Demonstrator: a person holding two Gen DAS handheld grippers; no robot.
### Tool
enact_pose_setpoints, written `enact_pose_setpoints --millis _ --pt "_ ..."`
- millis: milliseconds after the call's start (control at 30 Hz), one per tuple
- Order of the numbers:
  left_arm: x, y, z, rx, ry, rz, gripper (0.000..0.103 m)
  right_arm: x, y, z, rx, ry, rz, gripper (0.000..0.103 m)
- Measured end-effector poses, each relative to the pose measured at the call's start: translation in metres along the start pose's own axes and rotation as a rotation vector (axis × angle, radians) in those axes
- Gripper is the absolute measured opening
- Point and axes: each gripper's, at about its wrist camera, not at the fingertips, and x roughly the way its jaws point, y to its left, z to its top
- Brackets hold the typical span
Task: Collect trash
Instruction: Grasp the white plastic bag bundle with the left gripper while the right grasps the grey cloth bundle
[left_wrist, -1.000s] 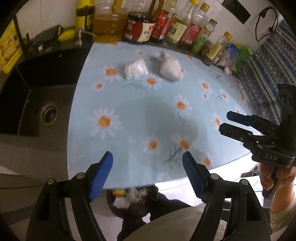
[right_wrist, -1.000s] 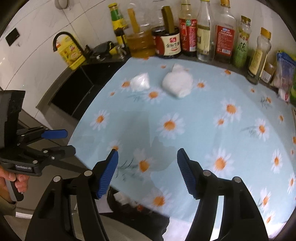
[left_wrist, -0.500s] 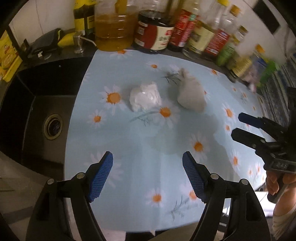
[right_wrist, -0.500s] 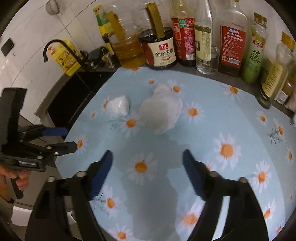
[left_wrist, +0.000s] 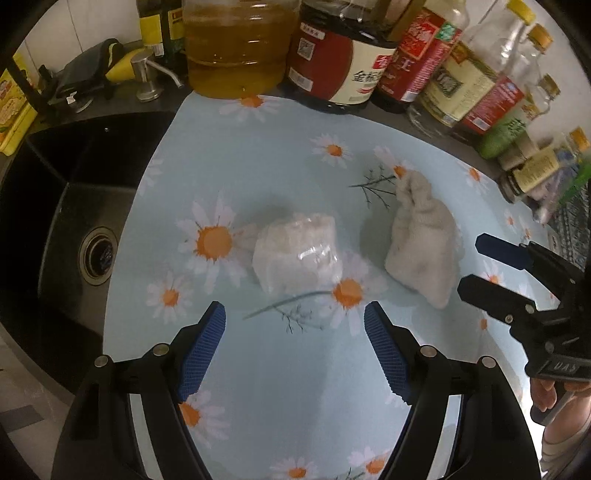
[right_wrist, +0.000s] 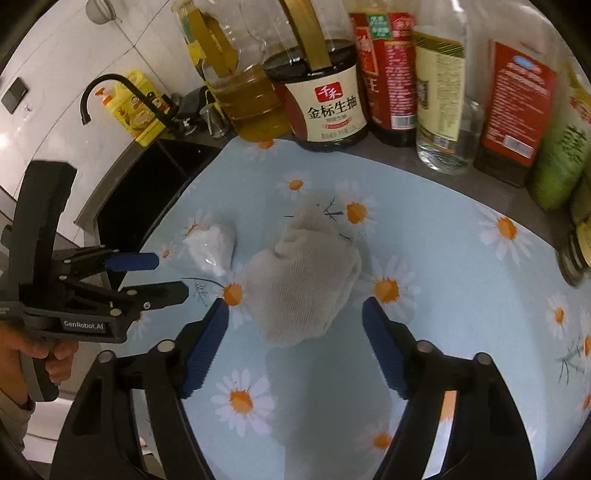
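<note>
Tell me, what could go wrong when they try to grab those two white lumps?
The left hand-held gripper and the closing right hand-held gripper sit close together, so they might bump. The shiny plastic wad could slip out when pinched. The cloth-like wad lies near the sauce bottles; overshooting might knock one.

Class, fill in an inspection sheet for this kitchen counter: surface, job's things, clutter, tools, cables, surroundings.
Surface: daisy-print mat, flat on the counter.
Job's things: crumpled plastic wrap and beige wad, lying apart.
Clutter: oil jug, soy sauce bottle, more bottles along the back.
Tools: left tool open, empty; right tool closing, nothing gripped.
Cables: nothing seen.
Surroundings: black sink, tap, tiled wall.
</note>
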Motion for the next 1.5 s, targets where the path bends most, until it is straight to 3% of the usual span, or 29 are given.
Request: enact_pose_setpoints --millis 400,600,767,967,1500 --pt "0.023 -0.003 0.029 -0.016 0.02 0.062 0.075 0.02 -0.013 0.015 -0.023 0.036 0.05 0.06" --pt "0.031 -0.004 0.033 -0.023 0.023 0.061 0.073 0.029 -0.015 0.017 -0.041 0.051 0.069 0.045" --pt "0.033 -0.007 0.035 -0.015 0.026 0.047 0.049 0.028 -0.017 0.017 -0.052 0.048 0.089 0.031" --pt "0.032 -0.008 0.031 -0.008 0.016 0.038 0.046 0.02 -0.016 0.016 -0.054 0.03 0.089 0.021" --pt "0.001 -0.007 -0.001 0.025 -0.035 -0.008 0.045 -0.016 0.011 -0.003 -0.059 -0.028 0.038 0.018"
